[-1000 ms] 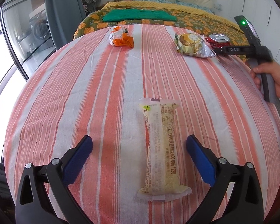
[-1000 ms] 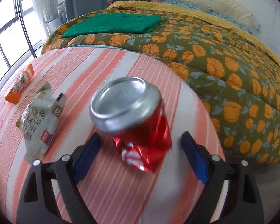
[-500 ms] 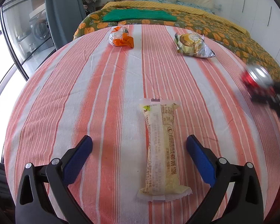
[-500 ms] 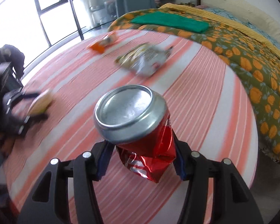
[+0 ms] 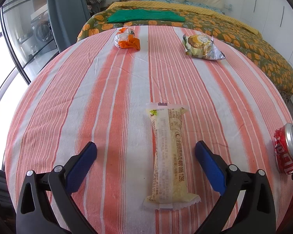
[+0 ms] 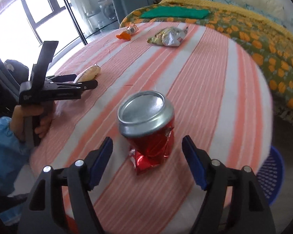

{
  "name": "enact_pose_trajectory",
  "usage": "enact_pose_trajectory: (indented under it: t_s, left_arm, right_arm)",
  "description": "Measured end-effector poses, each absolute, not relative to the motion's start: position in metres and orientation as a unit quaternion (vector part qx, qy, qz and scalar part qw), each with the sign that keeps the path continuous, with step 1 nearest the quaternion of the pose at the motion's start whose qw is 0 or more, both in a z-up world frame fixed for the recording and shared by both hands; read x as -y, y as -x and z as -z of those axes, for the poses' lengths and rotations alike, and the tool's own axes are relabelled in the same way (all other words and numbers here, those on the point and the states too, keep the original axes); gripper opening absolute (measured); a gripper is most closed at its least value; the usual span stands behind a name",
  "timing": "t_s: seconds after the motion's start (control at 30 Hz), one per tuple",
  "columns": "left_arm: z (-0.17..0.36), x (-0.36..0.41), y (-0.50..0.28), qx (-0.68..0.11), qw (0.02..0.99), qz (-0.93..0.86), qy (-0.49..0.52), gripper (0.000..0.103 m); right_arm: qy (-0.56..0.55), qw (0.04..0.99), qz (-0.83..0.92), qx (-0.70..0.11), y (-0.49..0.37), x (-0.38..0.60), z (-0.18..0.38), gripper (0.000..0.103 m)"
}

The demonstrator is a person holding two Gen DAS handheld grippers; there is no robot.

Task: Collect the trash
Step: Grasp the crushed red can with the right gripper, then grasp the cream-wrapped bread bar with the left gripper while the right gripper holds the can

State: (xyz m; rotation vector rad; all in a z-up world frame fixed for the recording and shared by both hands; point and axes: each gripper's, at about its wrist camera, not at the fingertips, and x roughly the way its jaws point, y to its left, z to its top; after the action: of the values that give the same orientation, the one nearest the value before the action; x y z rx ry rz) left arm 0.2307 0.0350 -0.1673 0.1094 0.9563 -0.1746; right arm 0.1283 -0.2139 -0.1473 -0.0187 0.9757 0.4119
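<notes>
My right gripper (image 6: 147, 160) is opening. The crushed red can (image 6: 146, 124) sits between its fingers (image 6: 100, 161), but the blue pads stand clear of both sides, so nothing is gripped. The can stands near the table's (image 6: 205, 74) edge on the striped cloth, silver end up and tilted toward the camera. A blue perforated basket (image 6: 271, 175) shows below the table edge at the right; I judge it the likely bin.

My left gripper (image 5: 145, 162) is wide open and holds nothing. The long yellow snack packet (image 5: 170, 156) lies flat on the cloth between its fingers, untouched, lengthwise along them.

Handling notes, as judgement:
- Can: light and thin-walled. The lower body is already crumpled and will yield further; painted metal is slick. Take hold across the firmer band just under the silver rim, pads on opposite sides.
- Snack packet: soft, light, glossy film that slides on cloth. Grip across the middle of its width, pressing down lightly so the pads catch the sides.
- Orange wrapper (image 5: 127, 41) and foil bag (image 5: 201, 47): both lie at the far side of the table, well apart. Both look crumpled and nearly weightless; pinch a raised fold.
</notes>
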Motion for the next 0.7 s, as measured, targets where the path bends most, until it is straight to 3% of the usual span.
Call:
enact_pose_trajectory:
  t_s: [0.53, 0.6, 0.63, 0.7]
  left_arm:
    - [0.159, -0.056, -0.208, -0.47, 0.867, 0.155, -0.053, 0.097]
    - [0.158, -0.051, -0.207, -0.472, 0.865, 0.157, -0.056, 0.089]
    - [0.157, -0.049, -0.207, -0.474, 0.865, 0.154, -0.061, 0.081]
    - [0.155, -0.042, -0.208, -0.476, 0.864, 0.148, -0.068, 0.07]
  right_arm:
    - [0.116, 0.852, -0.188, -0.475, -0.155, 0.184, 0.146, 0.072]
    - [0.12, 0.851, -0.187, -0.476, -0.162, 0.181, 0.147, 0.071]
    - [0.12, 0.851, -0.184, -0.476, -0.164, 0.181, 0.147, 0.061]
    - [0.111, 0.854, -0.18, -0.476, -0.167, 0.182, 0.143, 0.06]
